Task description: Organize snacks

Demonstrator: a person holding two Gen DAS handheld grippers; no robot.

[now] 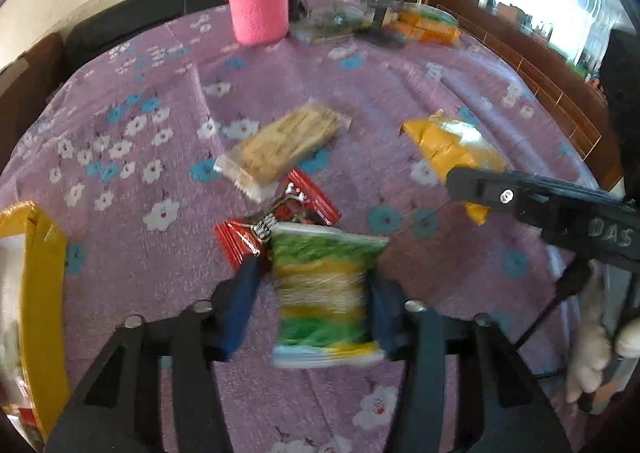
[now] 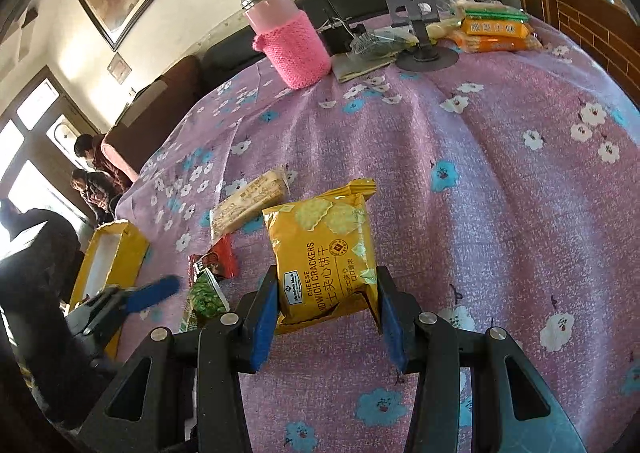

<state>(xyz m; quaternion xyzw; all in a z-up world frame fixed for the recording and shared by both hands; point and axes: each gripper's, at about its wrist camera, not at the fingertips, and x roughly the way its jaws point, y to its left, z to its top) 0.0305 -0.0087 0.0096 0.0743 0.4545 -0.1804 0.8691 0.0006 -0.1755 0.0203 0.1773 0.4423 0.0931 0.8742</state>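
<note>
left gripper (image 1: 314, 293) jaws clamp green snack packet (image 1: 326, 289) | right gripper (image 2: 326, 309) jaws clamp yellow cracker packet (image 2: 326, 253)

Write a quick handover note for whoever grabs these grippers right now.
Left gripper: shut on the green snack pack.
Right gripper: shut on the yellow cracker pack.
Yellow box sits at the cloth's left edge; what's inside is unclear.
Left on the cloth: beige cracker pack, red packet.
Both held packs still need placing.

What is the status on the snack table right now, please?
Left gripper shut on green packet. Right gripper shut on cracker pack. Yellow box unobstructed.
</note>
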